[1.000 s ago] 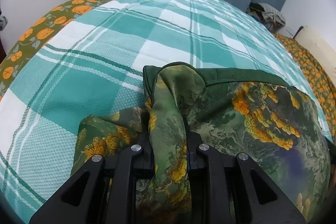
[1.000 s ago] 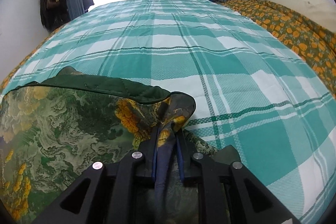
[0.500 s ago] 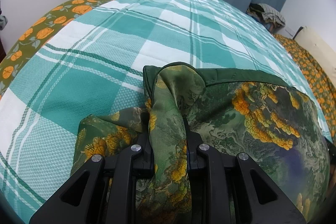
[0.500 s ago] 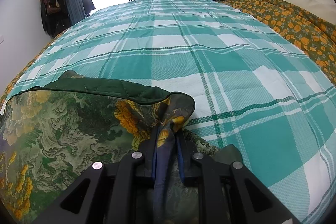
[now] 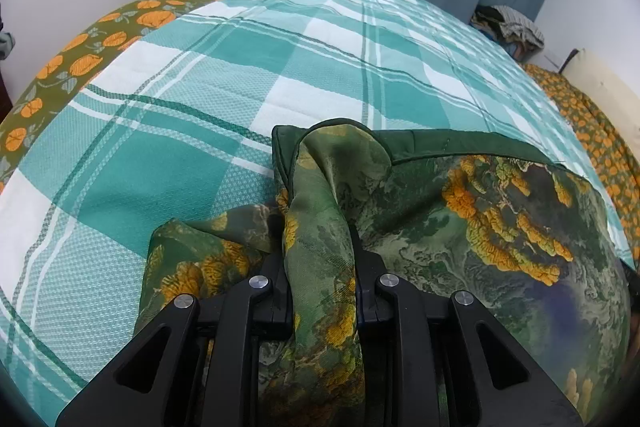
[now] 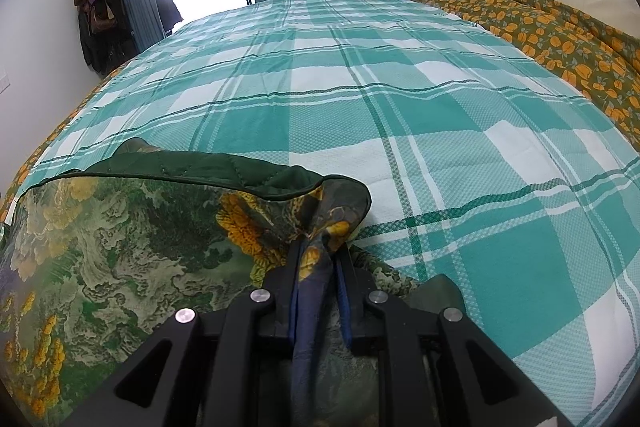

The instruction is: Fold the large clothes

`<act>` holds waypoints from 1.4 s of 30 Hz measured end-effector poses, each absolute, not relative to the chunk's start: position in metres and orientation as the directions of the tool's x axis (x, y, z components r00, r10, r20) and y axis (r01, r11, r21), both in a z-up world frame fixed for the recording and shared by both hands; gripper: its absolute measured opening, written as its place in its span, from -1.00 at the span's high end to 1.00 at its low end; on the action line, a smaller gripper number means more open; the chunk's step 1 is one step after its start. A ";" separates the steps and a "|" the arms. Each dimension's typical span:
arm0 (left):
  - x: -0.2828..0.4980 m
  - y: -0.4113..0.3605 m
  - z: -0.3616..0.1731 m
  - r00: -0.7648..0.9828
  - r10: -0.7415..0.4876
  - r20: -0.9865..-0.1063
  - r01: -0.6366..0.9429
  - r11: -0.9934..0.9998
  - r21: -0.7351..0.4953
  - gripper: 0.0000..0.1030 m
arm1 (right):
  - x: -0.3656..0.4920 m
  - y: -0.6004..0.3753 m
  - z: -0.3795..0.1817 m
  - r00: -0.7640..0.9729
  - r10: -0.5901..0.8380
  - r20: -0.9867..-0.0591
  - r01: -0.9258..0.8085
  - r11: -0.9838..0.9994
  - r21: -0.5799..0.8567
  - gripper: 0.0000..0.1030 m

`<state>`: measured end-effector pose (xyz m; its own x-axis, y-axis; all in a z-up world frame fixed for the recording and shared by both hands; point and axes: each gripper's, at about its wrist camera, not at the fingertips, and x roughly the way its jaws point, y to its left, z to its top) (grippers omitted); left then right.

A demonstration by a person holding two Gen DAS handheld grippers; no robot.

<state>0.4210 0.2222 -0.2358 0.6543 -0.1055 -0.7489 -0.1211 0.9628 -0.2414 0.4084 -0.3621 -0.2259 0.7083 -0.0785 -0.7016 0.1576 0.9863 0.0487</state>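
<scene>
Right gripper (image 6: 316,259) has risen; both grippers' jaws pinch the garment (image 5: 460,227).
</scene>
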 end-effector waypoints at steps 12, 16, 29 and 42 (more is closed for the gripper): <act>0.421 0.222 -0.236 0.655 -0.108 -0.748 -0.119 0.962 -0.244 0.57 | 0.409 -0.364 -0.227 0.713 -0.064 -0.698 0.157 0.985 0.070 0.67; 0.423 0.222 -0.237 0.655 -0.109 -0.747 -0.120 0.962 -0.245 0.57 | 0.409 -0.364 -0.227 0.713 -0.064 -0.698 0.157 0.985 0.070 0.66; 0.422 0.222 -0.237 0.657 -0.109 -0.746 -0.120 0.962 -0.247 0.57 | 0.409 -0.365 -0.227 0.713 -0.063 -0.698 0.157 0.985 0.072 0.66; 0.420 0.222 -0.234 0.661 -0.103 -0.743 -0.126 0.961 -0.245 0.44 | 0.407 -0.366 -0.224 0.719 -0.049 -0.693 0.156 0.983 0.093 0.65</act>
<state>0.4202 0.2222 -0.2340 0.6610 -0.1032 -0.7432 -0.1258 0.9613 -0.2453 0.4070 -0.3657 -0.2242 0.7191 -0.0486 -0.6933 0.1561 0.9834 0.0930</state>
